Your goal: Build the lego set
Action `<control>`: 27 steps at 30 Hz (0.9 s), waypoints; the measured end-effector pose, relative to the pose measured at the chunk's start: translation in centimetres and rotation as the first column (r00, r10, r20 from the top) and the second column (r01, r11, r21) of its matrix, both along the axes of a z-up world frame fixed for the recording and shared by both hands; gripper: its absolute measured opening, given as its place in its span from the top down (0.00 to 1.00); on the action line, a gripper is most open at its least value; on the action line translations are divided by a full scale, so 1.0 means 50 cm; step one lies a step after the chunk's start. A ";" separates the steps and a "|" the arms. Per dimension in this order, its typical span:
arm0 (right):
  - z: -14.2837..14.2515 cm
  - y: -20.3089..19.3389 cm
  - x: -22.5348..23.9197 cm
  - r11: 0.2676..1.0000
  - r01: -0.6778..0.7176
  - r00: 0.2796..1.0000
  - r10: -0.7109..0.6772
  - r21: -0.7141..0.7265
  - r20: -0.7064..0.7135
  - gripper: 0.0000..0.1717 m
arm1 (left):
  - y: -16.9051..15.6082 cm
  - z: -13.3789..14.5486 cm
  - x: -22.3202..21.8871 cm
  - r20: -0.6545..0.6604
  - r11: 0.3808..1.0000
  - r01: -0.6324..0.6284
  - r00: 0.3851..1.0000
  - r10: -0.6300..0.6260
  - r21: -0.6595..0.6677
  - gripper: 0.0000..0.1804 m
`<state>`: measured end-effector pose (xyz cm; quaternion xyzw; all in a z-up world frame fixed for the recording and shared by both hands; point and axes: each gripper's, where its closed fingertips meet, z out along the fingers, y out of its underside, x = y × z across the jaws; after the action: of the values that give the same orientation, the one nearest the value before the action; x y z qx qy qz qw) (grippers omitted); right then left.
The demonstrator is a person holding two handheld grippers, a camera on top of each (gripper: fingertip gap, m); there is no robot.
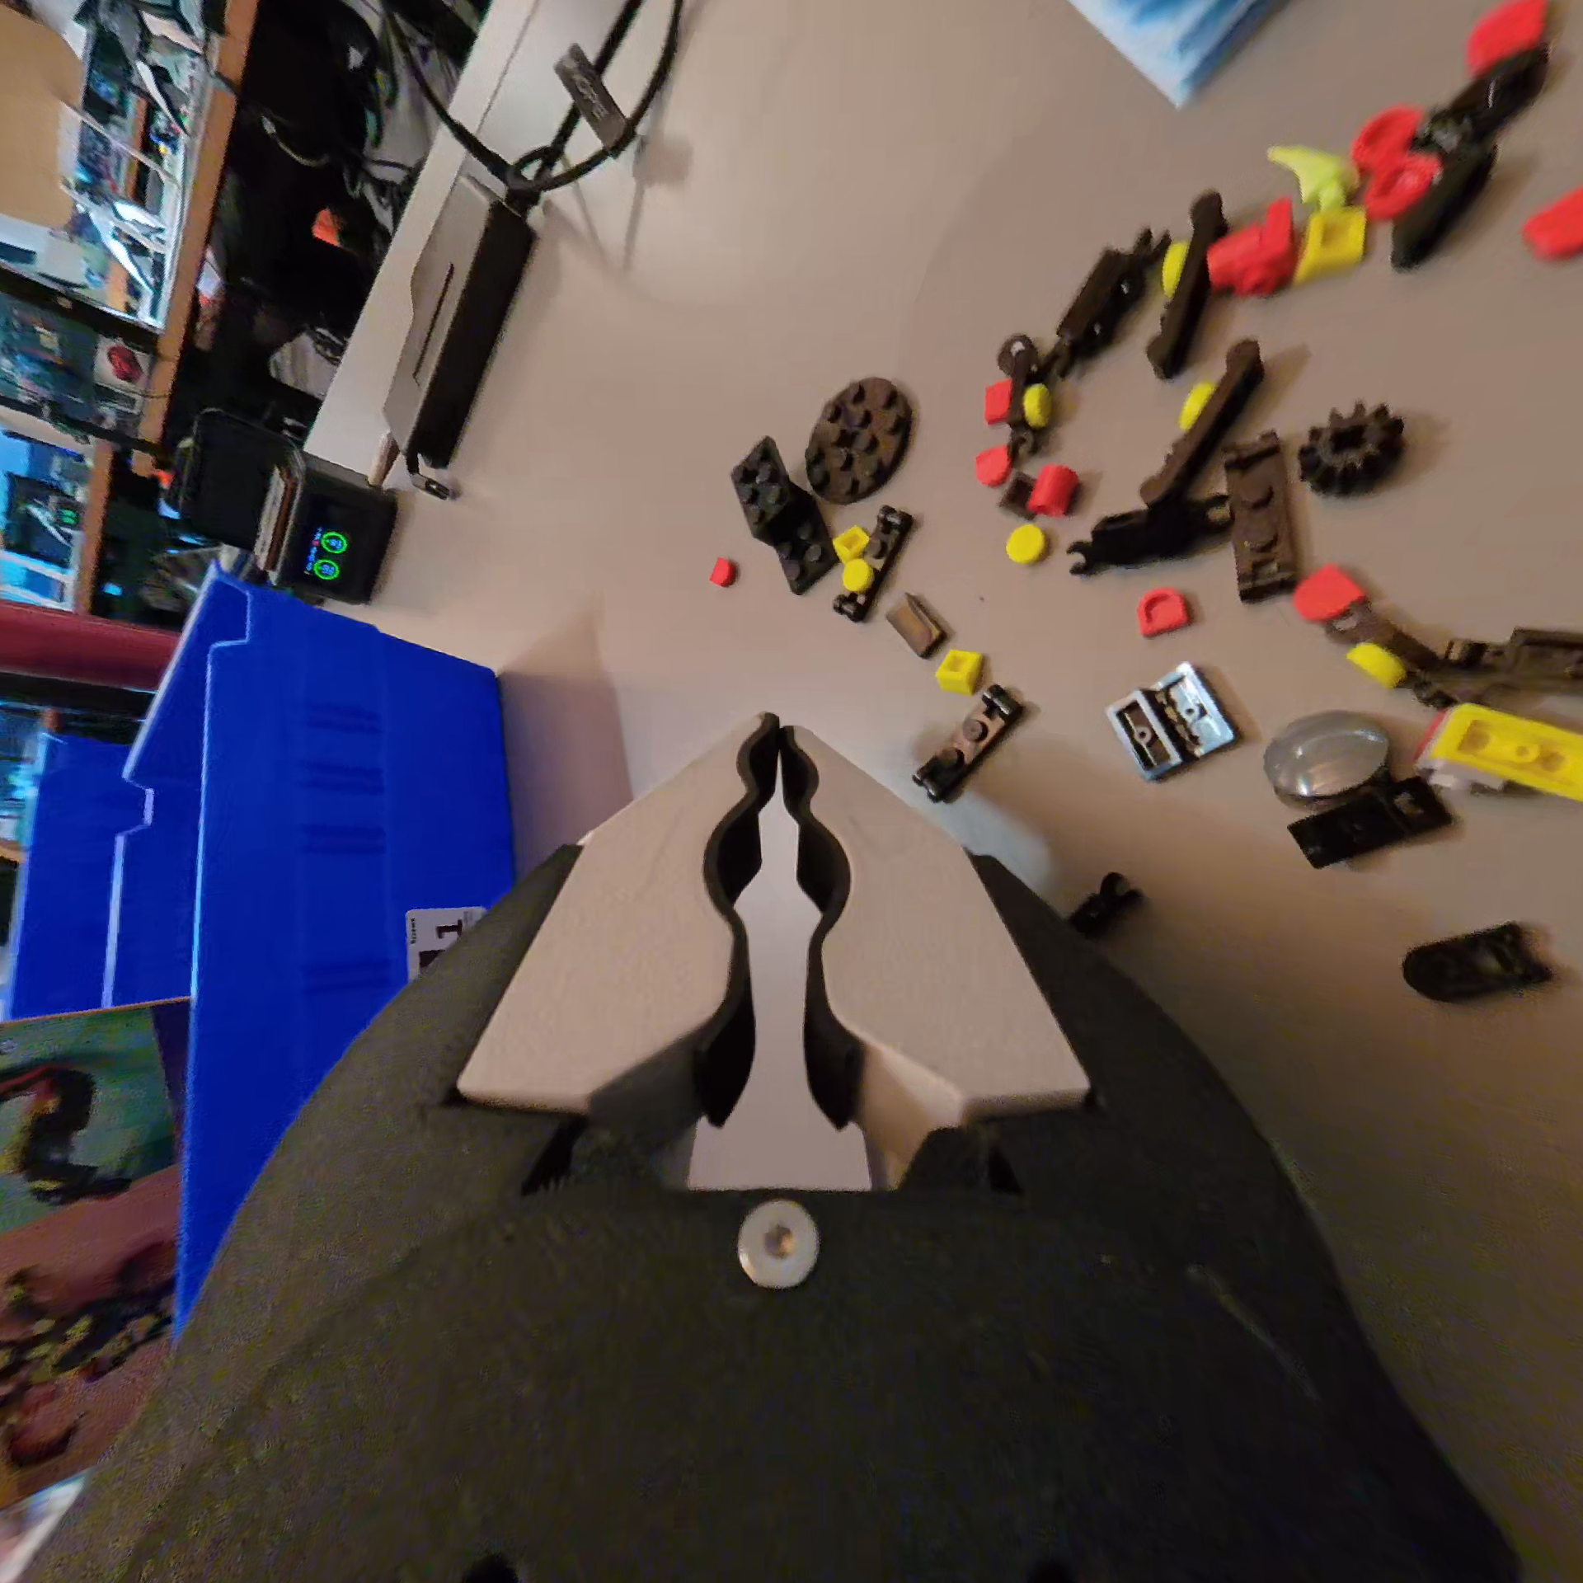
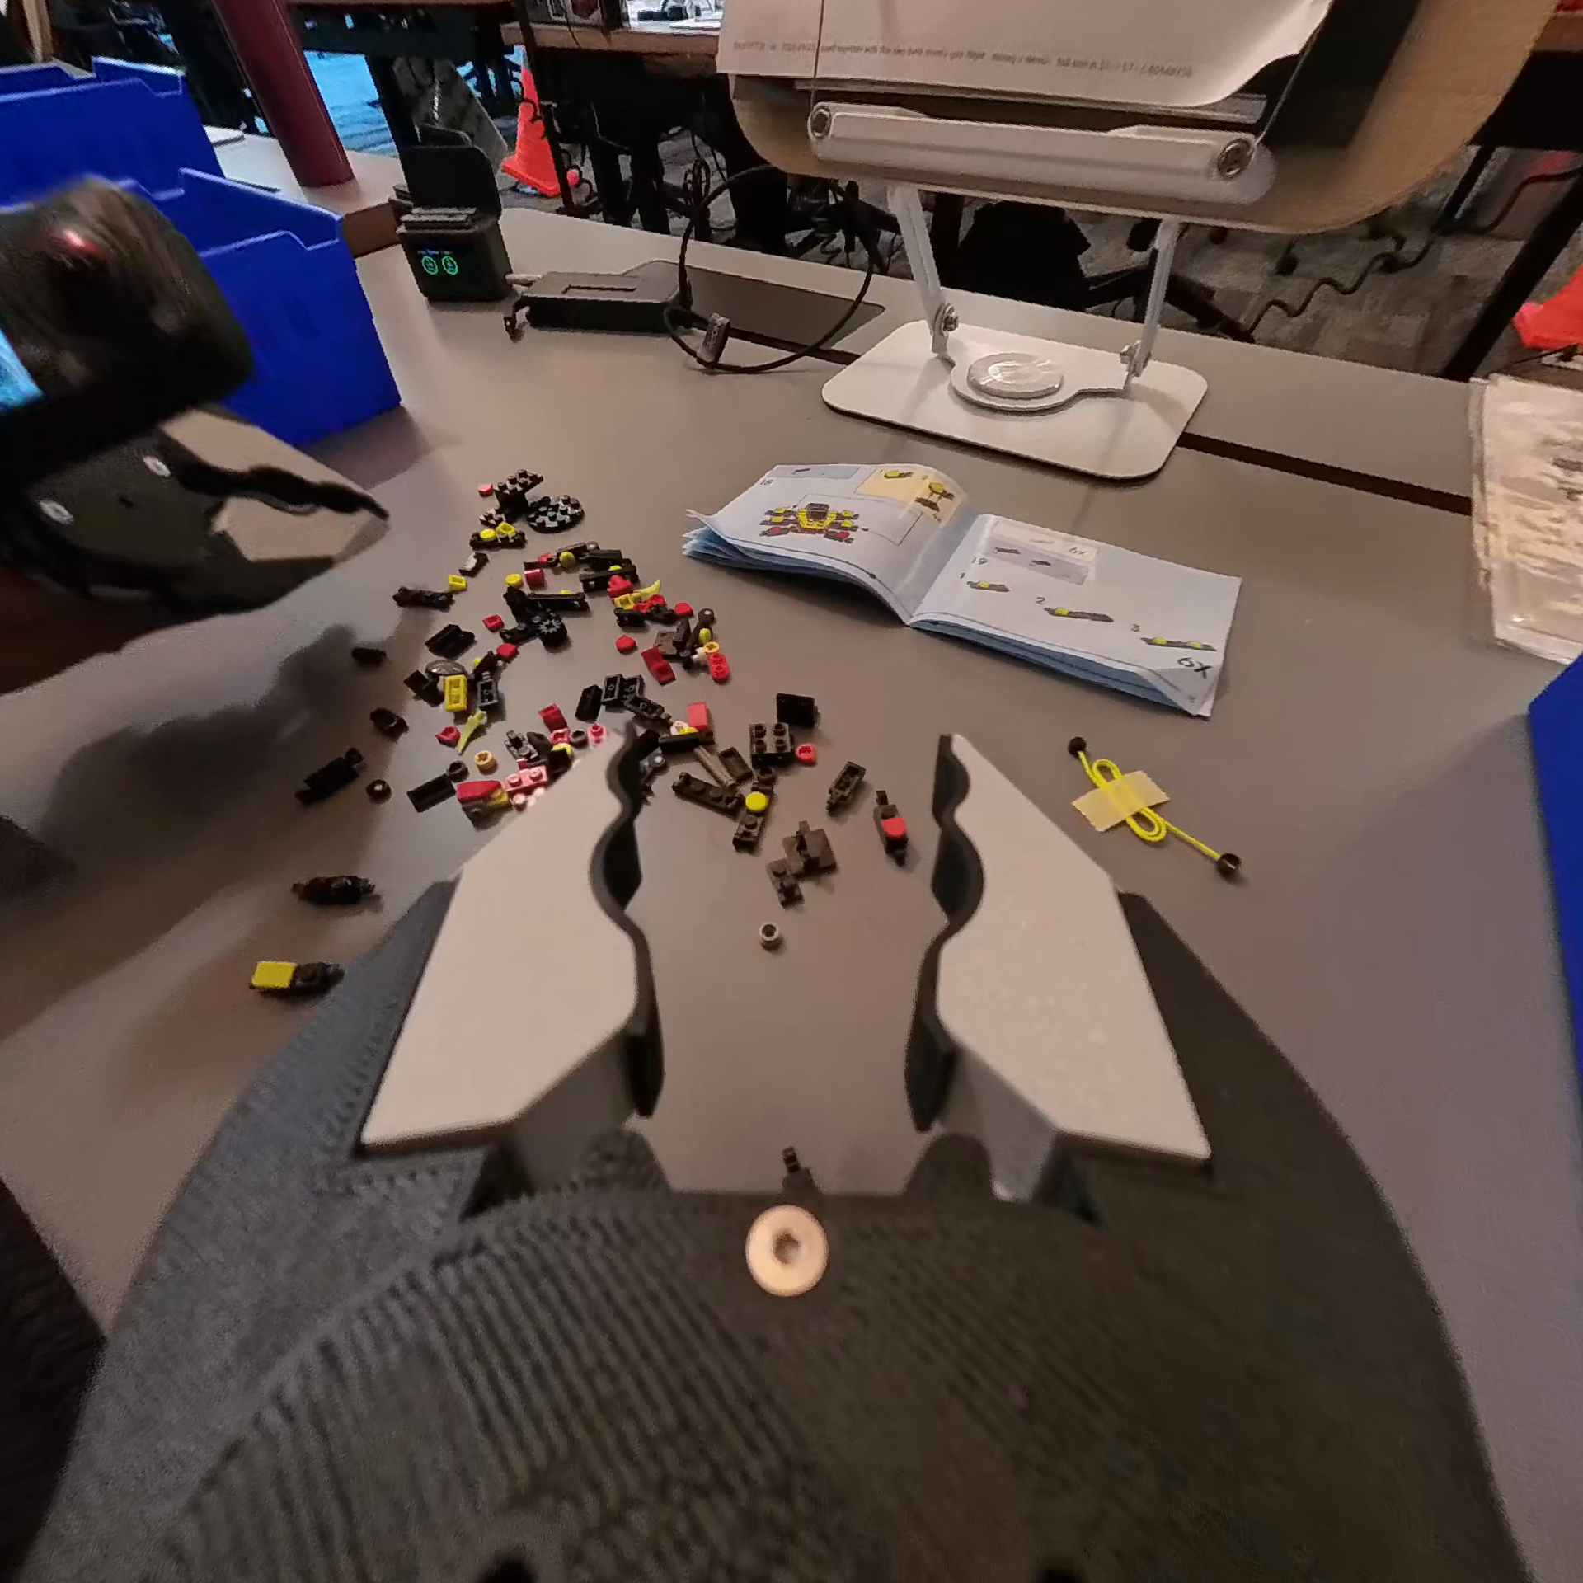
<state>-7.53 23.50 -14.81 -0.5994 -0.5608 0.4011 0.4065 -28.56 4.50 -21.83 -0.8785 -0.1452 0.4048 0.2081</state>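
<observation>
- Left gripper [image 1: 778,738]: fingertips pressed together at the tips, nothing between them. It hangs above bare table [image 1: 1114,1285], with a blue bin [image 1: 343,814] to one side and scattered pieces to the other.
- Nearest piece to the left tips: a small black plate with clips [image 1: 966,743], apart from them.
- Right gripper [image 2: 788,754]: fingers spread wide, nothing held. It sits above the near edge of the pile of small building bricks [image 2: 600,668].
- Between its fingers, lying on the table untouched: black plates, a yellow round stud [image 2: 755,802], a black-and-red piece [image 2: 891,827].
- Open instruction booklet [image 2: 985,582] lies beyond the pile; yellow cord with tape [image 2: 1122,801] is just right of the right finger.
- Judgement: neither gripper is engaged with any piece.
</observation>
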 end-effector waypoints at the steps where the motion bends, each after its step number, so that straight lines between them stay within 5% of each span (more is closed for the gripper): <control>1: -0.001 0.001 0.000 1.000 0.000 1.000 0.000 0.017 0.006 0.61 | 0.000 0.003 -0.002 0.012 0.999 -0.003 1.000 0.003 0.035 1.00; 14: -0.029 0.034 0.009 0.949 0.026 0.992 -0.064 0.314 0.112 0.58 | 0.019 0.000 -0.001 0.173 0.956 -0.033 0.985 -0.018 0.291 1.00; 27: -0.027 0.035 0.011 0.954 0.038 0.991 -0.073 0.297 0.109 0.56 | 0.023 -0.004 0.003 0.273 0.921 -0.077 0.961 -0.033 0.382 1.00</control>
<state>-6.97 25.23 -16.17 -0.5707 -0.6201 0.2655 0.4683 -28.41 5.65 -22.04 -0.8654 -0.2602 0.2445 0.3517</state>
